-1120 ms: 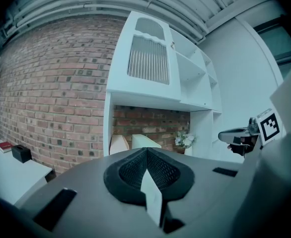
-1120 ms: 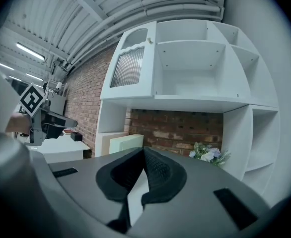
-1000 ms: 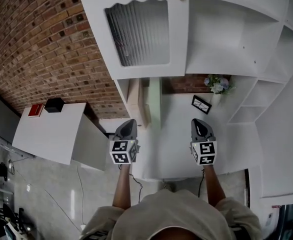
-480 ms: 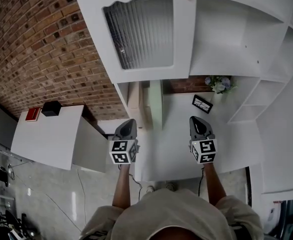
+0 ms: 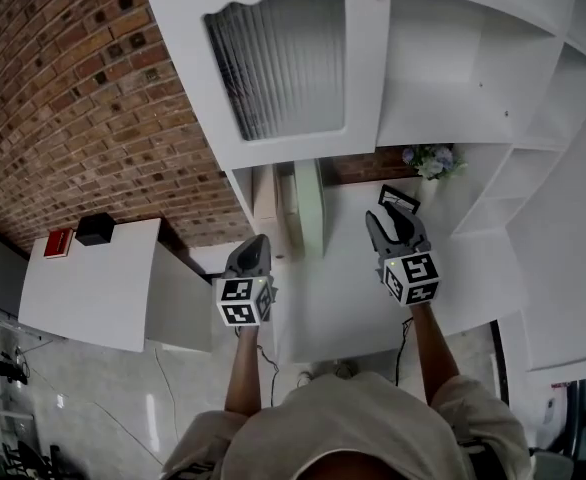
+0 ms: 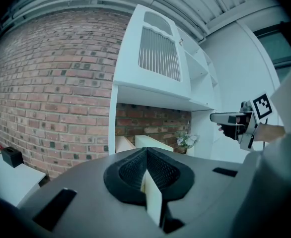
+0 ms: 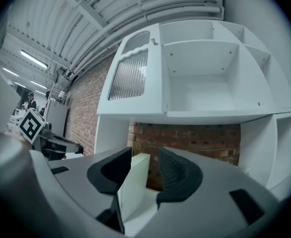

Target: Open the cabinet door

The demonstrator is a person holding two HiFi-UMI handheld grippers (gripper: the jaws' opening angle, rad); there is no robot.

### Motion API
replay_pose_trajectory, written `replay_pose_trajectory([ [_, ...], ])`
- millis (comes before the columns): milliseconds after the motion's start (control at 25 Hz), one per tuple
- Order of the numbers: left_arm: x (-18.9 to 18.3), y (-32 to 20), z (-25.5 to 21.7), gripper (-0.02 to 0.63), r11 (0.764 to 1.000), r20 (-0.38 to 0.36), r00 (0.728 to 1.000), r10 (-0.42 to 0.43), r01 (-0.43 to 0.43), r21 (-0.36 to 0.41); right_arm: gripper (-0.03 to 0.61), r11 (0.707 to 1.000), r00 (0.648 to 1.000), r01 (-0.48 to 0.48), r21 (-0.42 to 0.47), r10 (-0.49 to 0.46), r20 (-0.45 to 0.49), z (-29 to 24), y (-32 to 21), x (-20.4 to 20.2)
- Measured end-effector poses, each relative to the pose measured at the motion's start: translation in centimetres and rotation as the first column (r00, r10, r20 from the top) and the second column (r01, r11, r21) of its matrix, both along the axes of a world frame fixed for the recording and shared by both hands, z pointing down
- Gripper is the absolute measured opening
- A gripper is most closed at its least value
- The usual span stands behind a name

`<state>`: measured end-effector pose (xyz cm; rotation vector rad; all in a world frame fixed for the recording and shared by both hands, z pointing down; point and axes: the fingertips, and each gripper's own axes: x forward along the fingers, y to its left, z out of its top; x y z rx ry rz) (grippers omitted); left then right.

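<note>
Ribbed glass panels the white cabinet door [image 5: 283,68]; right tool [image 5: 390,220] is opening, empty; left tool [image 5: 257,242] pinched together.

The light I'm working with is soft, cool and even, with no hard shadows anywhere. In the head view the white cabinet [image 5: 453,58] comes through bright, close to washed out. The brick wall [image 5: 83,108] sits darker, and the glossy floor [image 5: 103,408] carries a pale streak of glare. In the right gripper view the strip lights [image 7: 34,59] overhead burn white. Both gripper views bow straight edges hard and close into a black ring at the rim, and whatever sits nearest the lens looks soft.
</note>
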<state>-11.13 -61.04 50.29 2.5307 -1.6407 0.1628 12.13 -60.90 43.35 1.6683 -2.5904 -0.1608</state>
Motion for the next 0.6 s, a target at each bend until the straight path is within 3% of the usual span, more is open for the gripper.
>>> replay_pose_trajectory([
  [440,-1.2,0.2,0.1,0.026,1.0,-0.021,1.0,-0.008,0.008,-0.005,0.373,0.99,0.998,0.067,0.125,-0.068,0.006,-9.1,-4.0,-2.2],
  [600,-1.8,0.4,0.0,0.026,1.0,-0.022,1.0,-0.018,0.018,-0.003,0.39,0.988,0.997,0.074,0.134,-0.074,-0.004,-11.3,-6.2,-2.7],
])
